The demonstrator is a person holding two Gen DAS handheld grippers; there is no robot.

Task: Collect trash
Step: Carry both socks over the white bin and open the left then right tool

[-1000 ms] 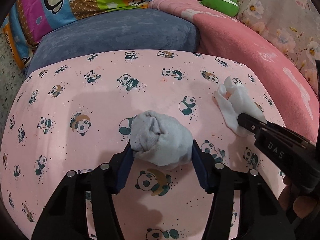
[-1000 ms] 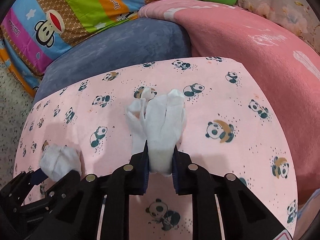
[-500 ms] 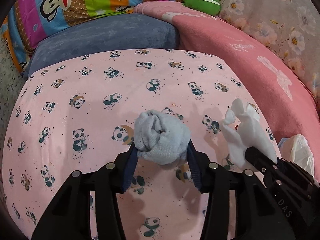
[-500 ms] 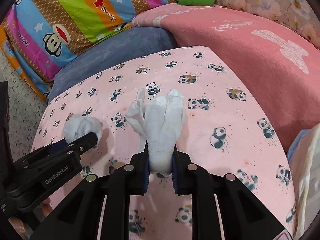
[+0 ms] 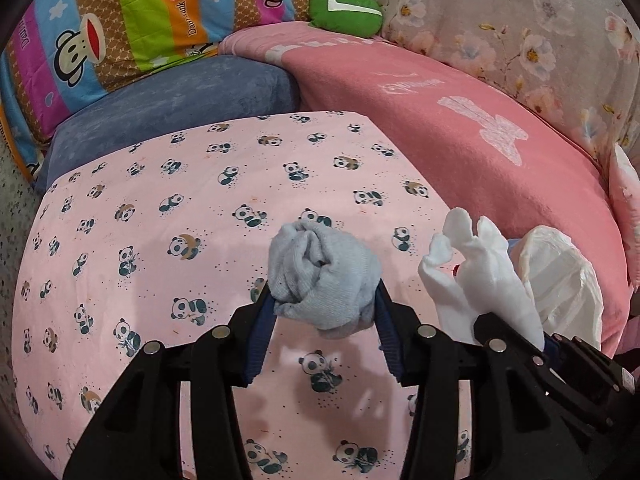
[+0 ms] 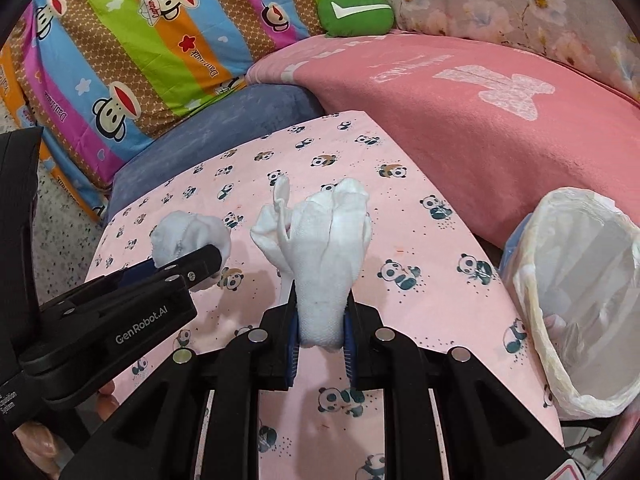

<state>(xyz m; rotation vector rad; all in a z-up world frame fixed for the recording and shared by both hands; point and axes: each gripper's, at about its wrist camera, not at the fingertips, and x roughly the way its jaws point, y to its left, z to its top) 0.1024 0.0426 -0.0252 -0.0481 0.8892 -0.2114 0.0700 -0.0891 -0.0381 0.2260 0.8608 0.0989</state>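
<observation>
My left gripper (image 5: 322, 304) is shut on a crumpled grey-white tissue ball (image 5: 322, 276), held above the pink panda-print cloth (image 5: 168, 240). The same tissue ball (image 6: 188, 236) and the left gripper (image 6: 192, 266) show at the left of the right wrist view. My right gripper (image 6: 320, 312) is shut on a longer white crumpled tissue (image 6: 324, 248), which stands up between its pads. That white tissue (image 5: 480, 276) also appears at the right of the left wrist view. A bin lined with a white plastic bag (image 6: 576, 296) stands open at the right, beside the cloth's edge.
A blue cushion (image 5: 180, 100) lies behind the panda cloth. A pink blanket (image 6: 480, 120) fills the right, a striped monkey-print pillow (image 6: 140, 40) the back left, with a green cushion (image 6: 356, 12) and flowered fabric behind. Speckled floor (image 6: 60, 232) lies at the left.
Both grippers have lifted and swung to the right with their tissues still gripped. The lined bin has come into view at the right.
</observation>
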